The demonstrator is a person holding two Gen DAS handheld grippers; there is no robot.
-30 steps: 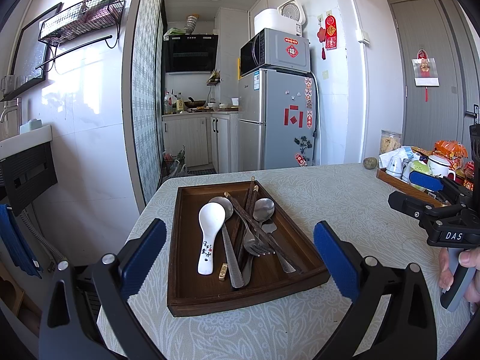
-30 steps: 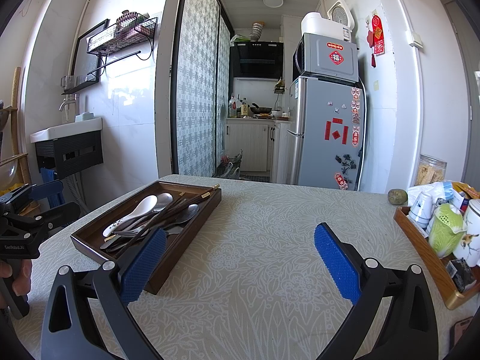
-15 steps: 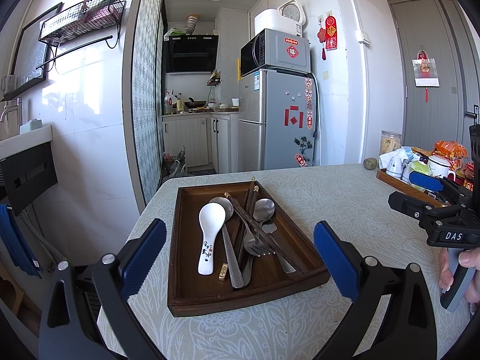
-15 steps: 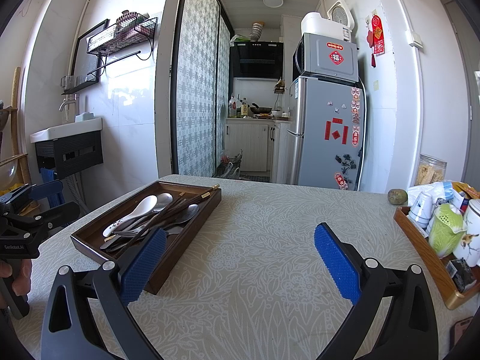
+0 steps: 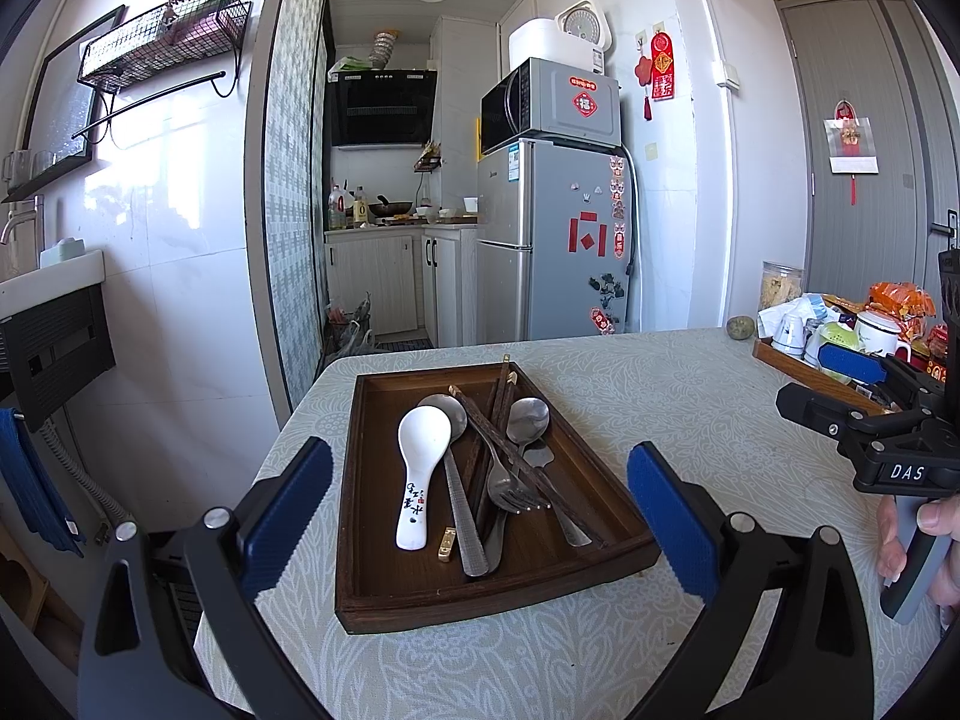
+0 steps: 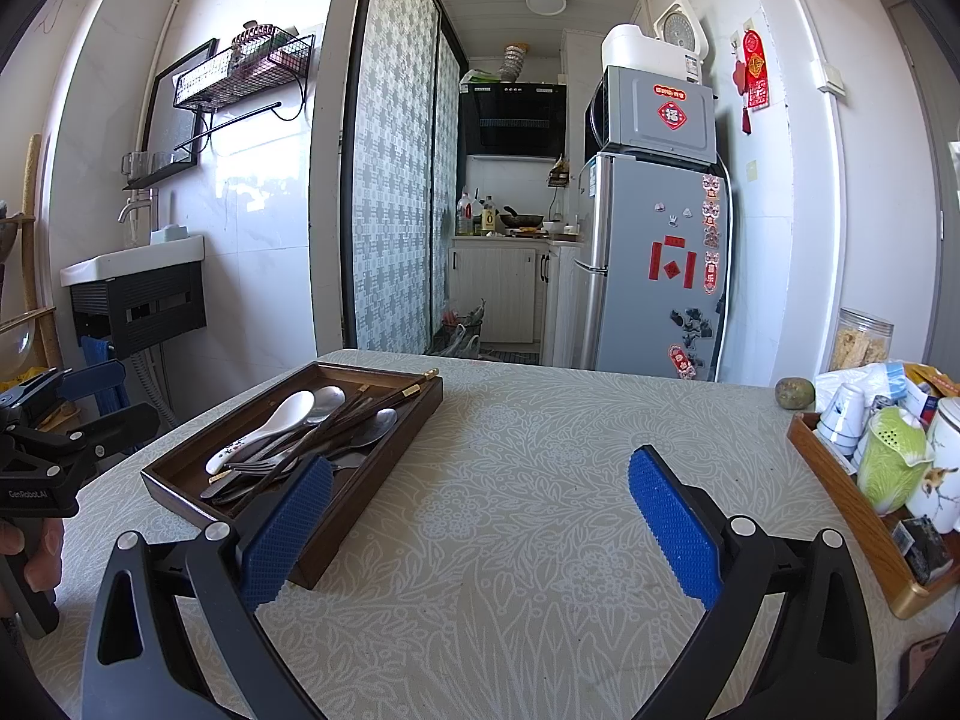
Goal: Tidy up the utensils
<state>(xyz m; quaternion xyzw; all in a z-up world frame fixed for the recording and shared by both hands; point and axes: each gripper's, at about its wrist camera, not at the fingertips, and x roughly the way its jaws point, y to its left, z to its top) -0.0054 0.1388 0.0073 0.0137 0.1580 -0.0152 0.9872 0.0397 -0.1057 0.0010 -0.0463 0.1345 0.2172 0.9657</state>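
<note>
- One dark wooden tray (image 5: 360, 480) lay on the patterned tablecloth (image 5: 660, 396), at 12 o'clock from the left gripper (image 5: 480, 516) and at about 10 o'clock from the right gripper (image 6: 480, 528).
- In the tray, one white ceramic spoon (image 5: 420, 468) lay at its 9 o'clock side, bowl toward the far end.
- Two metal spoons showed: one (image 5: 459, 480) just beside the ceramic spoon, its bowl partly under it, and a second (image 5: 528, 414) toward 2 o'clock.
- One metal fork (image 5: 504, 486) lay near the middle, tines toward the near end.
- Dark chopsticks (image 5: 498, 396) crossed over the metal pieces; their count could not be told, though one tip stuck past the tray's far rim.
- A further flat metal piece (image 5: 537, 456) lay under the pile; its kind was unclear.
- Both grippers were spread wide, blue pads well apart, nothing between them; each hovered over the table short of the tray.
- A hand (image 5: 924, 546) gripped the right gripper's handle at 3 o'clock in the left wrist view.
- One second, lighter tray (image 6: 840, 480) stood at 3 o'clock of the table, holding cups, a green strainer-like item (image 6: 894, 456), one white mug (image 6: 942, 468) and packets.
- One clear jar (image 6: 864, 342) and one round greenish fruit (image 6: 794, 391) sat beyond it.
</note>
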